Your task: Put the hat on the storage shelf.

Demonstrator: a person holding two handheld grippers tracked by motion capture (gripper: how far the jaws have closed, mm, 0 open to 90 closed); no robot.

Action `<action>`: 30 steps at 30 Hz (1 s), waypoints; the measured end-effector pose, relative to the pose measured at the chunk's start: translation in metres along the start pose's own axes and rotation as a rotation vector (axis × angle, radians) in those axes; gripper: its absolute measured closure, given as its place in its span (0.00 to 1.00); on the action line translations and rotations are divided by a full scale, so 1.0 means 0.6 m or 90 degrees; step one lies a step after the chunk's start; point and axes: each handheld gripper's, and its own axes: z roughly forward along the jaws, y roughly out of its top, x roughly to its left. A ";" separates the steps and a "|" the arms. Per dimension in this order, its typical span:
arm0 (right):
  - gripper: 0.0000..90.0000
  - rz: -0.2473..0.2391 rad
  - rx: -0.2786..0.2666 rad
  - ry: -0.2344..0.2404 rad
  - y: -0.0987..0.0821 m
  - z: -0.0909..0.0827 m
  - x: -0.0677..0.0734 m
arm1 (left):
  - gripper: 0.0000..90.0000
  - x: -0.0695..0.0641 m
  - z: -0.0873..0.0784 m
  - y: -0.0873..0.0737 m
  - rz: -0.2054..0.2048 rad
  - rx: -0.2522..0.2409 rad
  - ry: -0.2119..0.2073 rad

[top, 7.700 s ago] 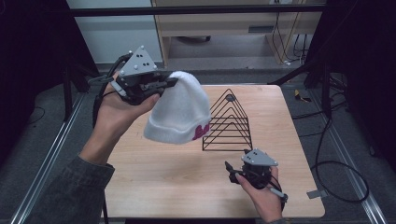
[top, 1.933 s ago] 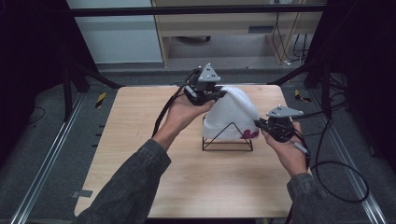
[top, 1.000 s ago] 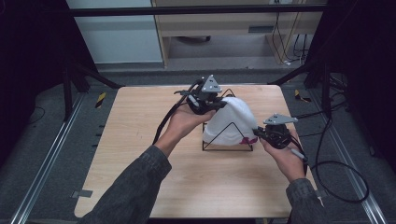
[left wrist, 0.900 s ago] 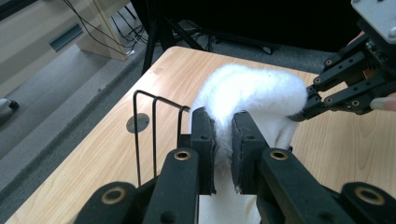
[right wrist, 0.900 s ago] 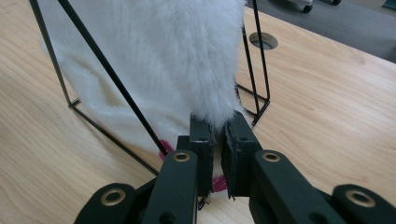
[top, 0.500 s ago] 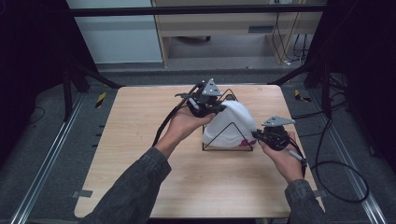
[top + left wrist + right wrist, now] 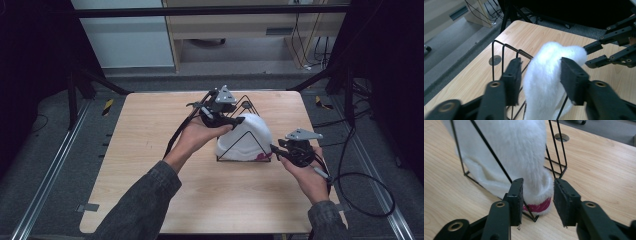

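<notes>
A white fluffy hat with a pink lining at its brim is draped over a black wire triangular rack in the middle of the table. My left gripper reaches in from the left at the hat's top. Its jaws have just been opening and stand open, with the hat's crown between them. My right gripper sits low at the rack's right front corner. It too has just been opening, and its pads straddle the hat's brim without pressing on it.
The wooden table has a round cable hole just behind the rack. Cables trail on the floor to the right. A shelf unit stands beyond the far edge.
The hat, first carried in the air by the left gripper, now hangs over the rack. In the last half second both grippers let go of it and their jaws opened.
</notes>
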 end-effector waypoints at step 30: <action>0.12 -0.021 -0.044 0.047 -0.032 -0.062 0.104 | 0.05 -0.044 -0.123 -0.103 0.008 0.032 -0.001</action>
